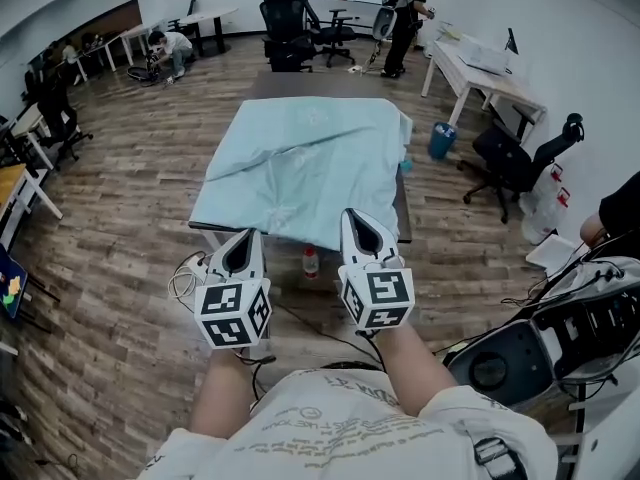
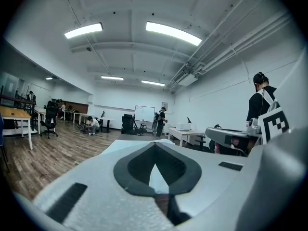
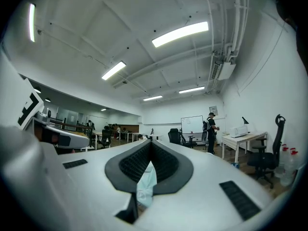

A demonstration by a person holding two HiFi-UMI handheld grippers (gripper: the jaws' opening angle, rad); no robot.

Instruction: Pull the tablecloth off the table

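Currently, the right gripper point(image 1: 351, 215) is clamping the tablecloth point(image 1: 300, 158) hem; the left gripper point(image 1: 248, 235) is resting closed at that hem, grip unconfirmed. The tablecloth is lying rumpled on the table point(image 1: 300, 83) at 12 o'clock. Recommended: pulling both evenly toward 6 o'clock.

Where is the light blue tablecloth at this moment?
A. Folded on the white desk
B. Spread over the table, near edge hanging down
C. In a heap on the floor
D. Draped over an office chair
B: the tablecloth lies spread over the table, its near edge hanging over and the tabletop's far end bare.
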